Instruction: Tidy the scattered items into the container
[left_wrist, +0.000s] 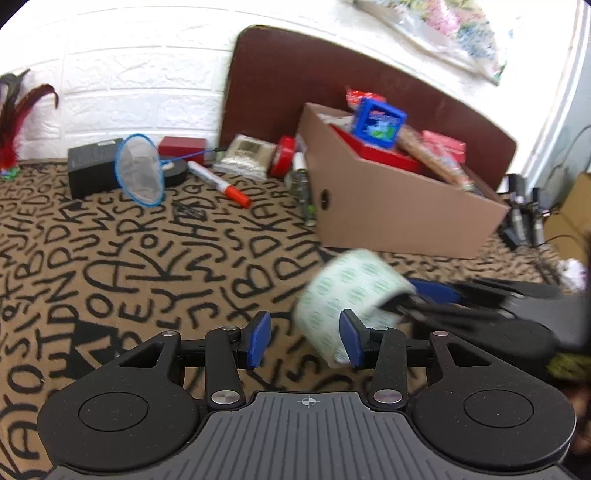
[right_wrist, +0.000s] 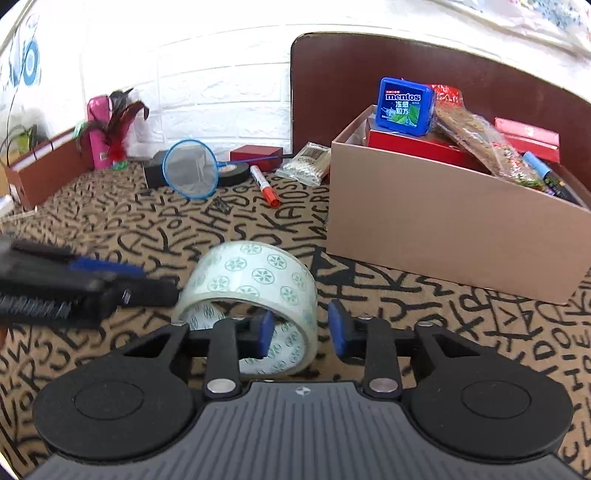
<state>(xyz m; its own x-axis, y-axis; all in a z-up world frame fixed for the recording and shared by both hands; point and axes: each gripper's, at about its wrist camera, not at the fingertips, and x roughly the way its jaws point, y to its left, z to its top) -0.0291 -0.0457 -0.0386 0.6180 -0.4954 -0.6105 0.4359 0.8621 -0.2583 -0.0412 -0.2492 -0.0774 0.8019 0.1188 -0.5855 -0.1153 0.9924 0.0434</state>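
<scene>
Brown cardboard forms the container (right_wrist: 443, 229), seen ahead and to the right of the right gripper (right_wrist: 301, 332) and already part-filled. The roll of clear tape (right_wrist: 255, 284) is straddled by that gripper: one blue finger sits inside the ring, the other outside its wall, with a gap visible, so no firm grip is judged yet. Its hole axis runs roughly along the fingers. The left gripper (left_wrist: 304, 338) stands half open and empty, just left of the roll.
</scene>
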